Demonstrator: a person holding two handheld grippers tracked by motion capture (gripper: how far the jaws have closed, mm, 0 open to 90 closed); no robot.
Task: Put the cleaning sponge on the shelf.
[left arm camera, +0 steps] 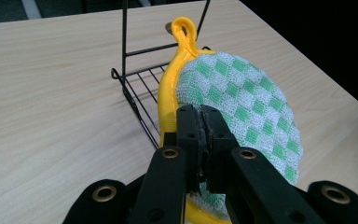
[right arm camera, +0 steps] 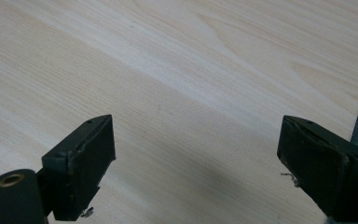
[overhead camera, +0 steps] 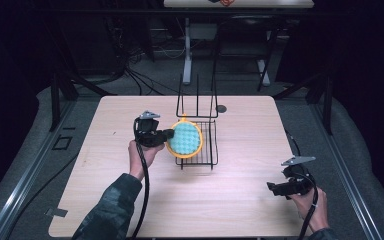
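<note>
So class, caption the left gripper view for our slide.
Left gripper shut on round green-checked, yellow-rimmed pot holder by black wire rack.

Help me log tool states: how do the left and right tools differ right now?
The left tool is shut on the pot holder beside the wire rack; the right tool is open and empty. The left is near the table's middle, the right near its edge. Both are black.

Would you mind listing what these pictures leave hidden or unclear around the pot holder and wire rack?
- Pot holder: its lower edge is covered by the shut left gripper in the left gripper view.
- Wire rack: the floor beneath the pot holder is hidden in the high view.
- Small dark disc on the table: too small to identify.
</note>
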